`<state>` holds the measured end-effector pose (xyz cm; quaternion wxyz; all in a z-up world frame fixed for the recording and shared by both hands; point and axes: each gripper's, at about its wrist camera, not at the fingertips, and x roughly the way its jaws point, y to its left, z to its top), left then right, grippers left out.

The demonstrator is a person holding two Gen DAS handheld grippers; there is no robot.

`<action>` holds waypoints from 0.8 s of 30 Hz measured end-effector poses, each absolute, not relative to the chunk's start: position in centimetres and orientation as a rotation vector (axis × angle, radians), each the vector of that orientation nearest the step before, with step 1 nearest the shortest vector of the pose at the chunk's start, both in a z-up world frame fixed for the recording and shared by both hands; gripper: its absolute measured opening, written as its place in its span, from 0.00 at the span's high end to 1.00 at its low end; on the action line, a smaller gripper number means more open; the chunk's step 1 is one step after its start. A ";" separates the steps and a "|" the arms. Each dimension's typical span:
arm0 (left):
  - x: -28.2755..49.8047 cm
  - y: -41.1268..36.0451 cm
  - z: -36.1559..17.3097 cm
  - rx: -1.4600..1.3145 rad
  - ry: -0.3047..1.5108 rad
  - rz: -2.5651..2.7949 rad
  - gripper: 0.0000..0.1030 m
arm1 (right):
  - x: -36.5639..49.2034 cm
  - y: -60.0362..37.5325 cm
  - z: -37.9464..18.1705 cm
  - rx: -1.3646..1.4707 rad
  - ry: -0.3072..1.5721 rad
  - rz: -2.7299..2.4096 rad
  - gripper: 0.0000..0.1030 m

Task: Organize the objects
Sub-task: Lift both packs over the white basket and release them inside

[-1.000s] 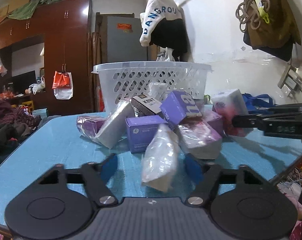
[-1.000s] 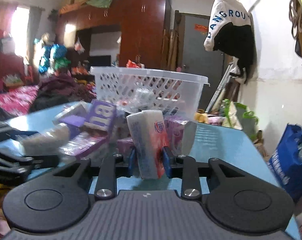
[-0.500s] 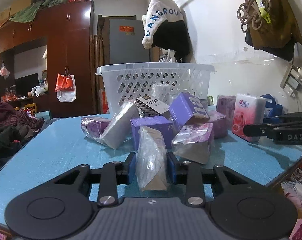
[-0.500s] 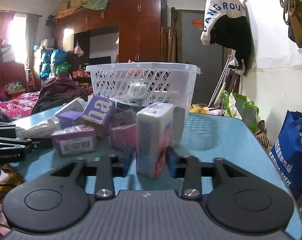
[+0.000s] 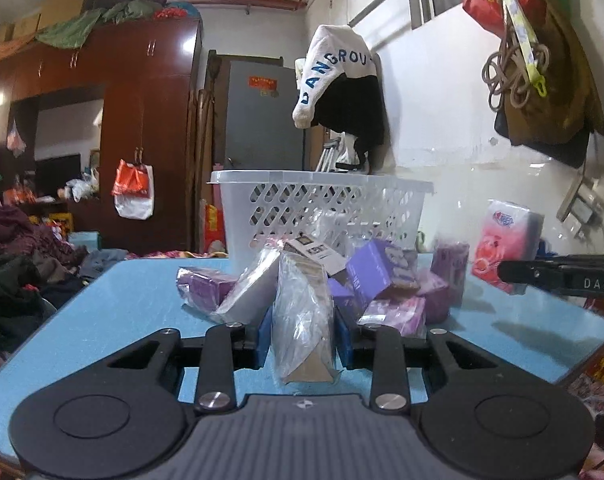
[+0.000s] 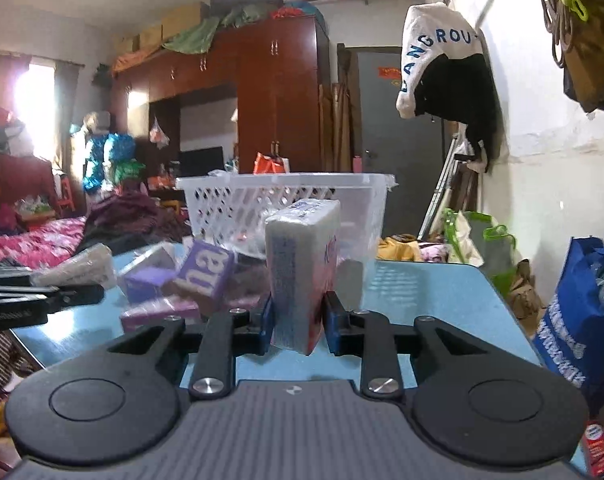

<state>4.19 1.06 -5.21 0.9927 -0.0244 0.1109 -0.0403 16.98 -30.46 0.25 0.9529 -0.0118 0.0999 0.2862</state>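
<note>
Currently, the left gripper (image 5: pixel 302 336) clamps one clear-wrapped packet (image 5: pixel 303 316) above the blue table (image 5: pixel 114 320). One white basket (image 5: pixel 321 208) stands behind the purple boxes (image 5: pixel 375 276). The right gripper (image 6: pixel 296 316), its jaws just closing, clamps one pink tissue pack (image 6: pixel 302 272).

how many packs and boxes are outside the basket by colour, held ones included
purple boxes and packs: 6
grey-white wrapped pack: 1
black-and-white KENT box: 1
clear-wrapped pack, held: 1
pink tissue pack, held: 1
total: 10
</note>
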 end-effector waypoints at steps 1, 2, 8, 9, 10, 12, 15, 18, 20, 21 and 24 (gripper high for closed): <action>4.4 1.1 -4.8 -0.054 0.222 -0.090 0.64 | 17.1 -30.4 0.6 -0.018 0.198 0.590 0.72; 4.7 1.1 -4.3 -0.052 0.221 -0.093 0.64 | 17.2 -30.3 1.3 -0.022 0.189 0.596 0.72; 8.5 1.2 1.8 -0.074 0.192 -0.137 0.64 | 20.1 -28.4 6.9 -0.033 0.138 0.634 0.72; 9.7 1.1 3.2 -0.078 0.184 -0.145 0.64 | 21.0 -28.0 7.7 -0.031 0.134 0.639 0.72; 11.0 1.0 4.3 -0.074 0.182 -0.139 0.64 | 21.9 -27.5 8.4 -0.028 0.130 0.642 0.72; 14.0 0.9 6.3 -0.073 0.189 -0.133 0.64 | 24.2 -26.2 9.6 -0.054 0.138 0.622 0.72; 18.9 0.8 7.8 -0.070 0.238 -0.096 0.64 | 28.0 -24.5 10.4 -0.066 0.195 0.626 0.72; 22.4 1.0 8.0 -0.085 0.299 -0.088 0.64 | 30.2 -22.7 10.1 -0.140 0.231 0.592 0.72; 23.6 0.9 7.8 -0.062 0.322 -0.081 0.63 | 30.6 -21.8 9.5 -0.189 0.238 0.598 0.71; 24.2 0.8 7.5 -0.047 0.333 -0.084 0.62 | 30.7 -21.5 9.2 -0.205 0.242 0.597 0.70; 24.4 1.3 6.8 -0.054 0.331 -0.041 0.34 | 30.4 -21.4 8.9 -0.226 0.228 0.570 0.45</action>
